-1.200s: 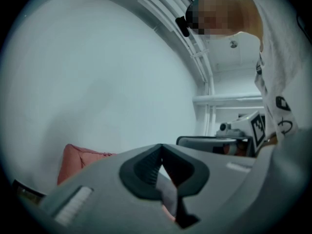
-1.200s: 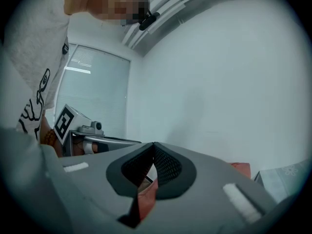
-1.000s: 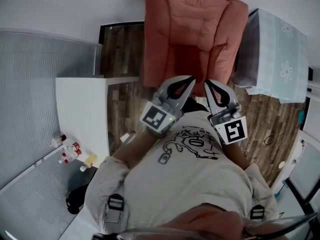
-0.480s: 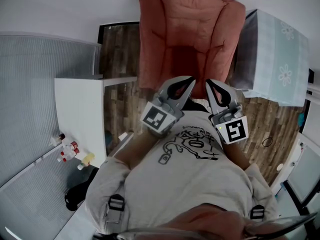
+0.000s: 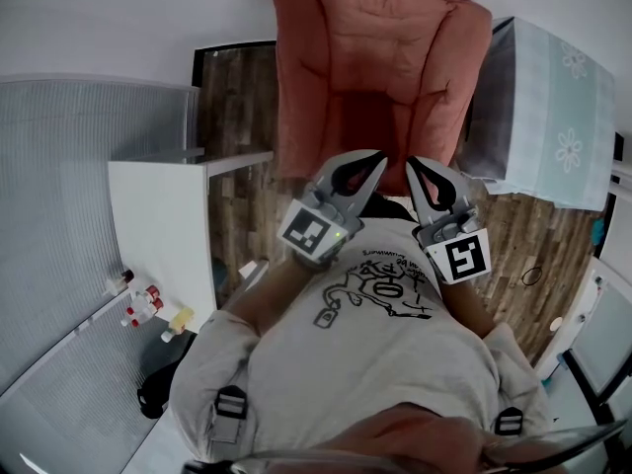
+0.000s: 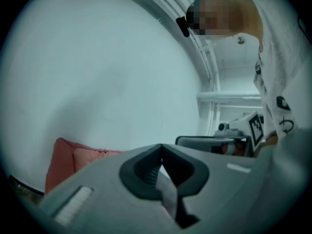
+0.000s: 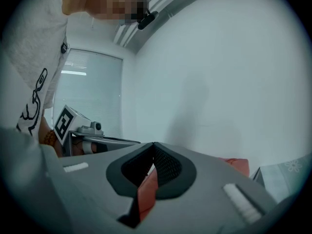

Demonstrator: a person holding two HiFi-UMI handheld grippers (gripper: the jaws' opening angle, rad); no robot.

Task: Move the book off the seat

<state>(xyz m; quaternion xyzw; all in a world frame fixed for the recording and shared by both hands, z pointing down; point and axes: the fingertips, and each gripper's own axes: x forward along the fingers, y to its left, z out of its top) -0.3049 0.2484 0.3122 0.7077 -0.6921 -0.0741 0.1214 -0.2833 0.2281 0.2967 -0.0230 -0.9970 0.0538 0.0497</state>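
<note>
"Fingers [image 6: 146,172] pinched shut on both grippers, nothing in them. Where's the book?"

"Can't pick it out. It may be that darker patch [image 5: 371,117] on the armchair [image 5: 326,57] seat, far side."

"So this is just the approach?"

"I'd say so. Left gripper [image 5: 367,166] and right gripper [image 5: 420,171] sit level, side by side near the chest. They'd need to open and reach in."
</note>
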